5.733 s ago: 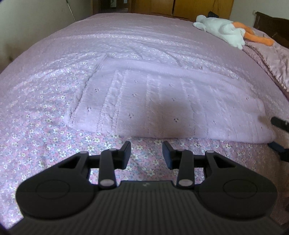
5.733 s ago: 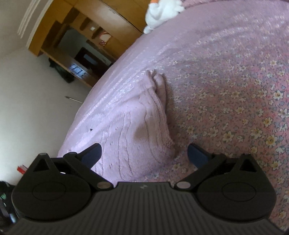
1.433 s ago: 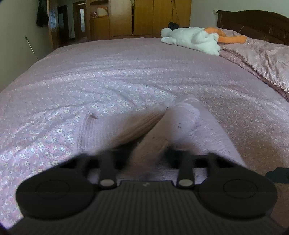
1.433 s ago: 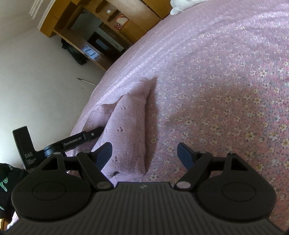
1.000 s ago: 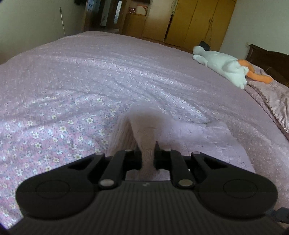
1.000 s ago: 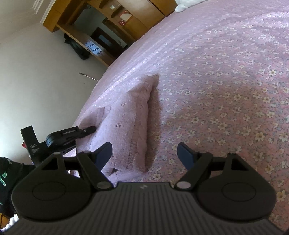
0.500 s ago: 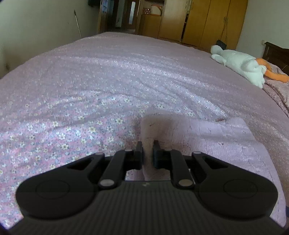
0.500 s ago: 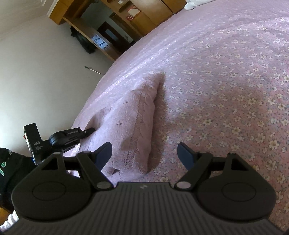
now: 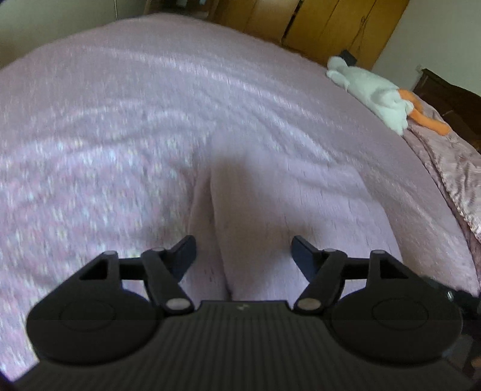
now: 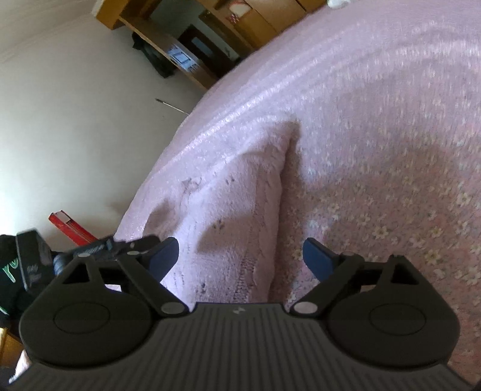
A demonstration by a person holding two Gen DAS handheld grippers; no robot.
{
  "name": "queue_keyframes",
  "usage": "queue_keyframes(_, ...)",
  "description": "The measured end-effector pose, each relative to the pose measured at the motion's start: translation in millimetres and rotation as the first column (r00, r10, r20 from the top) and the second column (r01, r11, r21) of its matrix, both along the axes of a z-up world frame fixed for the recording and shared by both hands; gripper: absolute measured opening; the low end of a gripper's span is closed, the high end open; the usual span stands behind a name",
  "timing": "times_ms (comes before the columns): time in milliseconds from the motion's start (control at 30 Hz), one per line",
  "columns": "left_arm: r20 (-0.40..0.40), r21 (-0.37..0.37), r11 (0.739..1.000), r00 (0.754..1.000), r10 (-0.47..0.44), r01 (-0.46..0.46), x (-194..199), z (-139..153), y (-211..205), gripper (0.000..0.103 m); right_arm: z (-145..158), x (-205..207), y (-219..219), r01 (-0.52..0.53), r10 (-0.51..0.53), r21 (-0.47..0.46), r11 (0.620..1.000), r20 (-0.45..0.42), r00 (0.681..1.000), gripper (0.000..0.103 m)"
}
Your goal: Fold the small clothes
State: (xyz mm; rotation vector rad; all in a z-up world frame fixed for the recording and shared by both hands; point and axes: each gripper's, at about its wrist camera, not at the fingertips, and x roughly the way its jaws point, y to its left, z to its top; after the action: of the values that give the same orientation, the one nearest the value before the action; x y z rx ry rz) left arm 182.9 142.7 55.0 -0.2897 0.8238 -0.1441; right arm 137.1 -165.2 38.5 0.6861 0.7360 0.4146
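Note:
A pale pink knitted garment (image 9: 288, 210) lies folded on the flowered pink bedspread (image 9: 90, 156), its folded edge running away from the camera. My left gripper (image 9: 243, 255) hovers just over its near end, open, with nothing between its fingers. In the right wrist view the same garment (image 10: 237, 210) forms a thick folded pad. My right gripper (image 10: 240, 255) is open above the garment's near edge, holding nothing. The left gripper's body (image 10: 90, 249) shows at the far left of that view, beside the garment.
A white and orange plush toy (image 9: 375, 90) lies at the far right of the bed, by a rumpled pink quilt (image 9: 451, 180). Wooden wardrobes (image 9: 315, 27) and a dark headboard (image 9: 451, 96) stand behind. A wooden shelf unit (image 10: 186, 51) and red object (image 10: 72, 225) sit off the bed's side.
My left gripper, shut on the garment's edge half a second ago, has opened and let it go; the fold now rests flat. The right gripper stayed open and barely moved.

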Motion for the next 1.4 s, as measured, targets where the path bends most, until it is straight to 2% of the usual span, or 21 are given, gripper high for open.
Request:
queue_keyframes(67, -0.022, 0.030, 1.000, 1.000, -0.003, 0.004, -4, -4, -3, 0.072, -9, 8, 0, -0.011, 0.013, 0.054, 0.998, -0.039, 0.999, 0.094)
queue_keyframes(133, -0.050, 0.012, 1.000, 0.999, -0.019, 0.019, -3, -8, -3, 0.075, -18, 16, 3, -0.037, 0.044, 0.096, 0.995, -0.070, 0.997, 0.097)
queue_keyframes(200, -0.095, -0.076, 0.997, 0.995, -0.034, 0.026, 1, -16, 3, 0.076, -19, 24, 13, -0.077, 0.081, 0.069, 0.995, -0.056, 0.995, 0.101)
queue_keyframes(267, -0.134, -0.212, 0.977, 0.990, -0.048, 0.018, 5, -28, 12, 0.083, -17, 32, 24, -0.120, 0.122, 0.047, 0.992, -0.049, 0.991, 0.102)
queue_keyframes(300, -0.122, -0.264, 0.965, 0.992, -0.038, 0.005, 5, -33, 17, 0.085, -17, 37, 30, -0.157, 0.160, 0.055, 0.986, -0.055, 0.986, 0.103)
queue_keyframes(367, -0.116, -0.319, 0.948, 0.993, -0.014, -0.024, 4, -38, 23, 0.083, -17, 45, 39, -0.168, 0.171, 0.042, 0.985, -0.064, 0.983, 0.103)
queue_keyframes(433, -0.139, -0.322, 0.946, 0.990, -0.002, -0.043, 4, -38, 27, 0.063, -16, 54, 43, -0.181, 0.184, 0.044, 0.982, -0.082, 0.979, 0.103)
queue_keyframes(467, -0.155, -0.329, 0.943, 0.988, 0.000, -0.052, 5, -38, 29, 0.059, -14, 58, 44, -0.183, 0.188, 0.054, 0.982, -0.100, 0.977, 0.100)
queue_keyframes(500, -0.170, -0.351, 0.934, 0.985, 0.000, -0.060, 4, -37, 32, 0.051, -12, 62, 43, -0.182, 0.189, 0.063, 0.981, -0.121, 0.975, 0.088)
queue_keyframes(533, -0.184, -0.377, 0.923, 0.983, 0.006, -0.076, 3, -37, 34, 0.048, -10, 65, 42, -0.173, 0.180, 0.063, 0.983, -0.142, 0.973, 0.080)
queue_keyframes(567, -0.190, -0.393, 0.916, 0.982, 0.008, -0.084, 2, -36, 36, 0.047, -7, 67, 39, -0.165, 0.172, 0.057, 0.985, -0.162, 0.972, 0.062)
queue_keyframes(600, -0.195, -0.417, 0.905, 0.981, 0.005, -0.087, -1, -34, 36, 0.046, -2, 67, 35, -0.165, 0.172, 0.058, 0.985, -0.170, 0.970, 0.058)
queue_keyframes(700, -0.189, -0.460, 0.886, 0.981, -0.042, -0.051, -12, -24, 24, 0.044, 18, 56, 23, -0.172, 0.177, 0.045, 0.984, -0.165, 0.970, 0.055)
queue_keyframes(833, -0.209, -0.477, 0.879, 0.971, -0.114, 0.000, -37, -19, -4, 0.044, 42, 24, -1, -0.180, 0.177, -0.005, 0.984, -0.157, 0.972, 0.055)
queue_keyframes(1100, -0.212, -0.477, 0.872, 0.948, -0.237, 0.111, -107, -20, -59, 0.045, 74, -78, -47, -0.166, 0.145, -0.109, 0.980, -0.176, 0.974, 0.056)
queue_keyframes(1167, -0.219, -0.437, 0.890, 0.944, -0.246, 0.131, -122, -23, -65, 0.045, 75, -99, -51, -0.167, 0.143, -0.124, 0.978, -0.180, 0.973, 0.056)
queue_keyframes(1267, -0.225, -0.326, 0.934, 0.948, -0.225, 0.144, -138, -27, -71, 0.047, 60, -122, -47, -0.173, 0.137, -0.175, 0.969, -0.197, 0.971, 0.057)
queue_keyframes(1300, -0.221, -0.294, 0.945, 0.951, -0.215, 0.146, -142, -27, -71, 0.048, 53, -128, -44, -0.172, 0.131, -0.200, 0.965, -0.203, 0.970, 0.061)
queue_keyframes(1400, -0.205, -0.270, 0.953, 0.959, -0.195, 0.136, -149, -23, -60, 0.048, 36, -143, -36, -0.151, 0.101, -0.287, 0.946, -0.182, 0.978, 0.069)
